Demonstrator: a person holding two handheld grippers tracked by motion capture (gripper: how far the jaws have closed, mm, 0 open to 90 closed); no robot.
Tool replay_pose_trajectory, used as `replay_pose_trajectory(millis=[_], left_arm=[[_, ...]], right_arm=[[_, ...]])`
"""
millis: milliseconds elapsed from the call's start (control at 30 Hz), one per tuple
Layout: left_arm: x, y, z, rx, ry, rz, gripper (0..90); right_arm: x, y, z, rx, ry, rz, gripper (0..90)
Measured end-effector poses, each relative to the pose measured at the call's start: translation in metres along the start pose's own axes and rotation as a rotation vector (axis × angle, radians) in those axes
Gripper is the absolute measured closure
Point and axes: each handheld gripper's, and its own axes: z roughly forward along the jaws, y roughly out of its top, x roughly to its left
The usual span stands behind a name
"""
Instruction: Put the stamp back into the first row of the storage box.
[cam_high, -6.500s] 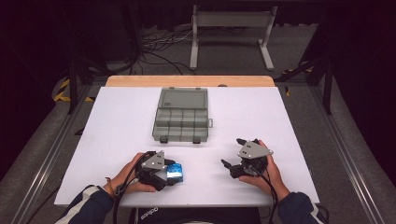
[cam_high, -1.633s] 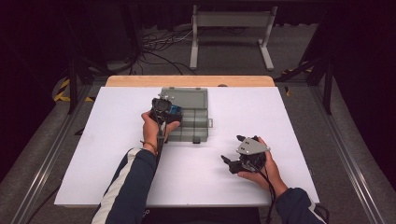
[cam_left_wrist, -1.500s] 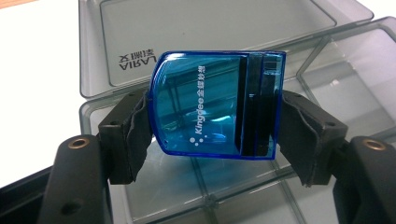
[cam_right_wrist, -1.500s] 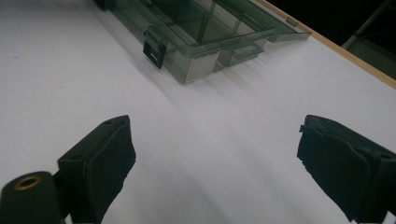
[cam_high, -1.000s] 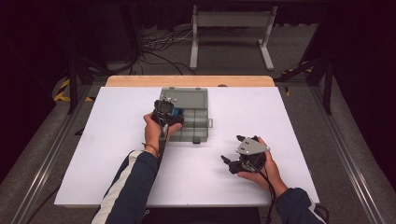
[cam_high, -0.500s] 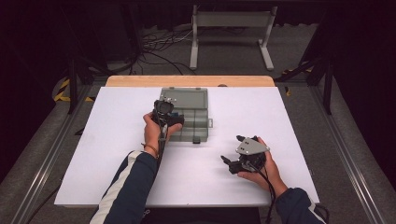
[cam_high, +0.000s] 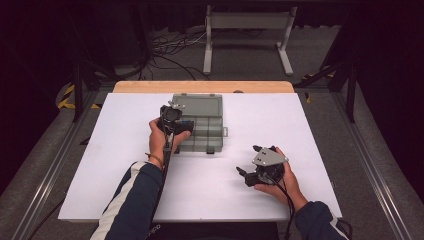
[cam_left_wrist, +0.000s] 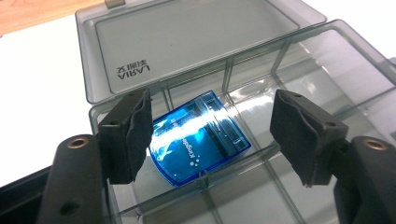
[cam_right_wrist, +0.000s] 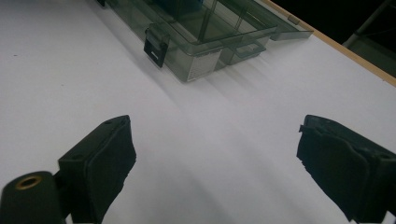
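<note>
The blue case (cam_left_wrist: 198, 137) lies in a compartment of the open organizer box (cam_left_wrist: 299, 60), at the centre of the left gripper view, tilted so its long axis runs from lower left to upper right; the left gripper (cam_left_wrist: 210, 135) hangs over it with jaws apart, the left one close by the case's edge, the right well clear, so nothing is clamped; the right gripper (cam_high: 256, 167), at lower right of the high view, rests wide open on the white table (cam_high: 325, 125), much farther off.
</note>
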Motion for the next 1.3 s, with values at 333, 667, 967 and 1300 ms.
replay_pose_trajectory(millis=[333, 667, 967, 1300], left_arm=[[0.006, -0.002, -0.015, -0.056, -0.07, 0.089, 31.7], [0.013, -0.008, -0.035, -0.105, -0.082, 0.172, 36.5], [0.012, -0.018, -0.048, -0.137, -0.086, 0.252, 43.8], [0.012, -0.028, -0.061, -0.18, -0.107, 0.325, 55.9]], right_arm=[[0.0, 0.0, 0.0, -0.002, -0.005, 0.001, 10.8], [0.0, 0.0, -0.001, -0.004, -0.01, 0.007, 11.0], [-0.001, 0.0, 0.0, -0.004, -0.017, 0.01, 11.2], [-0.001, 0.0, 0.0, -0.005, -0.017, 0.013, 11.4]])
